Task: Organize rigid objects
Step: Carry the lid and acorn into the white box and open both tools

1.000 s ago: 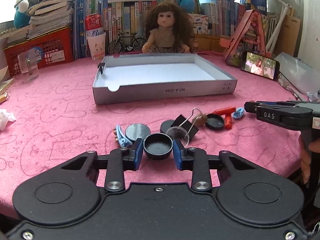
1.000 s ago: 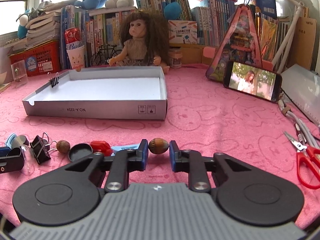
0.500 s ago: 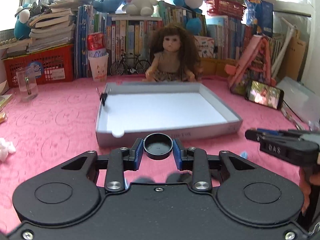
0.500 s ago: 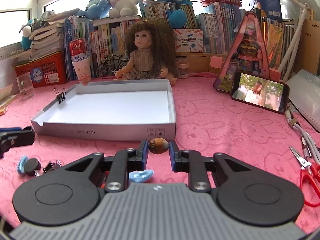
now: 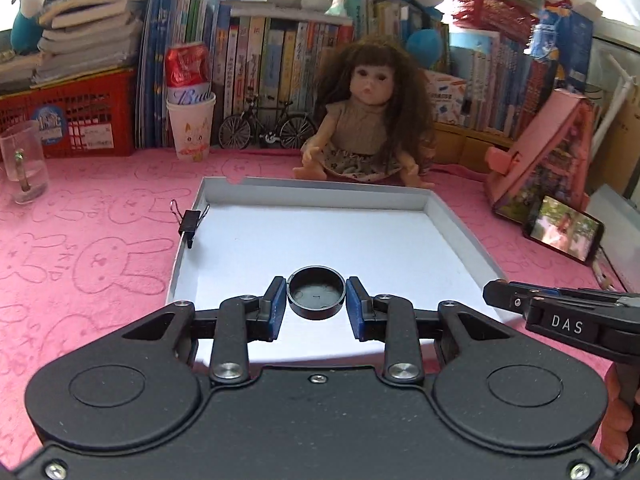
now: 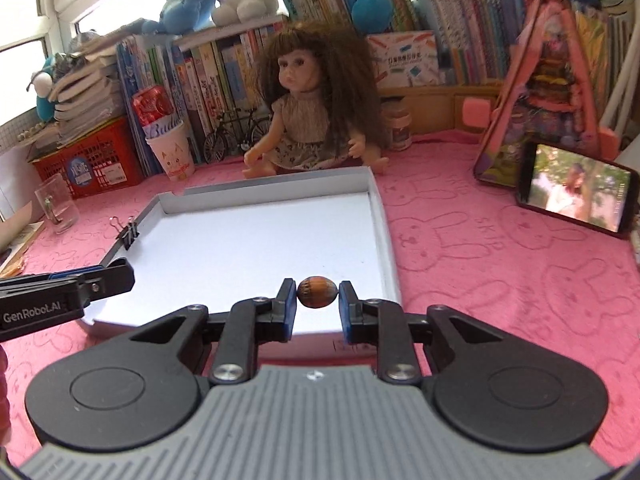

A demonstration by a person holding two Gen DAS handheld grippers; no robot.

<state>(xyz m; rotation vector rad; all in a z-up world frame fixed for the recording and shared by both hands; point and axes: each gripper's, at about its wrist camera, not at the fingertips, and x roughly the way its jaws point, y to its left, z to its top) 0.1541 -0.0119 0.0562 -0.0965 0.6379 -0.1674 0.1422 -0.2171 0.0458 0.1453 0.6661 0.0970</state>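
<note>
Pink plush cloth, embossed with rabbit outlines, covers the worktop (image 5: pixel 100 264) and gives small hard things a soft, non-rolling bed.

Nearest in the left wrist view, the left hand-held gripper (image 5: pixel 316 307) pinches a black cap (image 5: pixel 316 297) across its width: a shallow round plastic piece, open side up, with a thin raised rim. The blue pads meet that rim on opposite sides, which suits a round, smooth part that would slip from an off-centre grip. It hangs over the near part of the tray (image 5: pixel 460 228).

In the right wrist view the right hand-held gripper (image 6: pixel 317 304) is closed on a nut (image 6: pixel 316 291), brown and oval, with a darker, rough band at one end. It is held end to end along its long axis, probably so its rounded flanks cannot squirt out. It hangs above the tray's near right corner.

Both loads look poised for setting down, and I judge the release is the step in hand; the nut may roll on the slick white floor, the cap should sit flat.

Beyond them, the tray is a shallow grey cardboard lid with low folded walls and a smooth white floor, bare of loose pieces. A black binder clip (image 5: pixel 191 222) with wire handles bites its left wall, likely to stiffen the card.

Farther back sit a long-haired doll (image 5: pixel 368 120), a paper cup (image 5: pixel 191 128) holding a red can, a phone (image 6: pixel 576 196) propped with its screen lit, and rows of books.
</note>
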